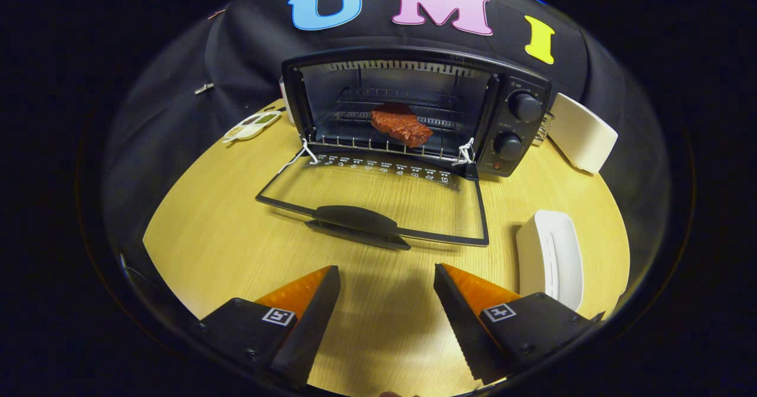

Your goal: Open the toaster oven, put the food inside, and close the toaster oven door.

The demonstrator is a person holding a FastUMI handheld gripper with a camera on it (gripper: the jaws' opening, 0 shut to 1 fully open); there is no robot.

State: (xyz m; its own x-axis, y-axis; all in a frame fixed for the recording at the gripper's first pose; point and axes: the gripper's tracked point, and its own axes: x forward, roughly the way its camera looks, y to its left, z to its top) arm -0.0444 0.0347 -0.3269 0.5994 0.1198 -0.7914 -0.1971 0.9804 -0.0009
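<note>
Jaws of the gripper [387, 320] are spread apart with nothing held between them, poised above the bench [207, 237]. Straight ahead of them the door handle [356, 222] is found, its long axis lying crosswise to the fingers, on the door [378, 193] folded flat onto the bench. Beyond that, the food [401, 124] is seen on the rack inside the toaster oven [414, 107], so closing the door is judged to remain.
</note>
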